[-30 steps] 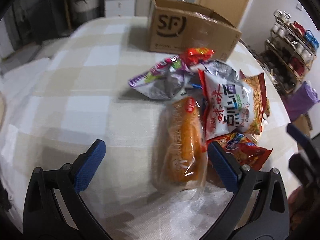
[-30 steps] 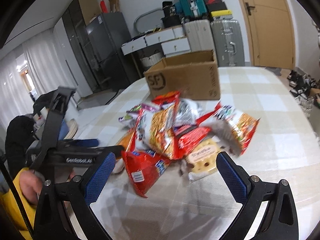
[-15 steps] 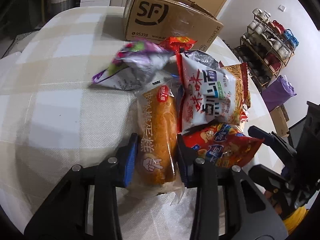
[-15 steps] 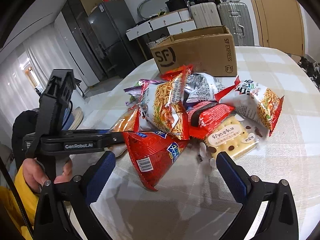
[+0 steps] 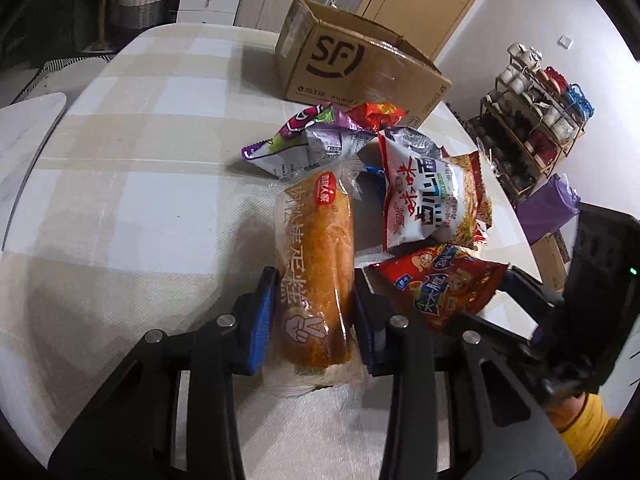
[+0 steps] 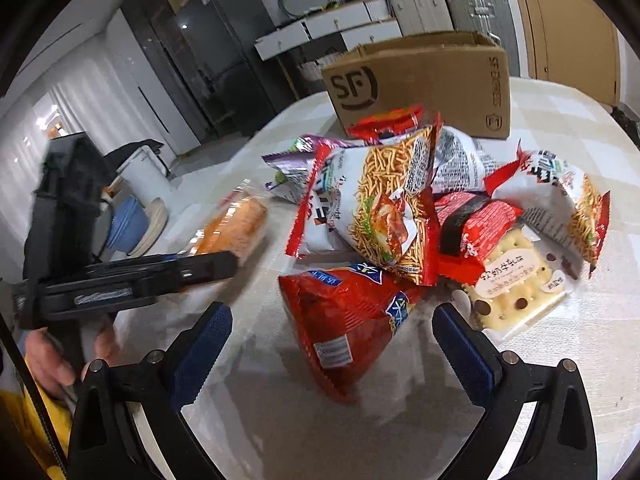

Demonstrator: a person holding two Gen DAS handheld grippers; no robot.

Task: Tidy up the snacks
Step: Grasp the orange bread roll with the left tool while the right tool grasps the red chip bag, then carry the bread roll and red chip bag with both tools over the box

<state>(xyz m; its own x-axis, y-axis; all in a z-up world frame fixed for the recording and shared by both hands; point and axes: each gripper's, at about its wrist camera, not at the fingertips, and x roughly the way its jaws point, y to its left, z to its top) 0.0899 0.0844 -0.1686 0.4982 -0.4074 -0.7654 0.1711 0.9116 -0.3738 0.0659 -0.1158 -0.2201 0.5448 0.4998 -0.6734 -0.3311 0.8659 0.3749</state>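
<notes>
I have a long bread roll [image 5: 316,276] in a clear wrapper clamped between the blue pads of my left tool [image 5: 314,316]. The pads press on both long sides of its near half, and the far end points away toward the pile. I cannot tell whether it rests on the bench [image 5: 132,200] or is just lifted. Beside it on the right, touching or nearly so, lies a red chip bag [image 5: 436,284], and beyond that a white noodle bag [image 5: 428,196] and a purple packet [image 5: 304,140].

My right tool [image 6: 332,348] is spread wide and holds nothing. The red chip bag's near corner sits between its pads without contact. Behind it the heap holds more noodle bags, a small red pack [image 6: 472,228] and a cracker tray [image 6: 516,280].

A cardboard box [image 5: 360,68] stands open at the far side of the bench, well apart from the roll. I cannot see inside it. I judge the sorting barely begun: every snack in view is in the heap, and only the roll is in hand.
</notes>
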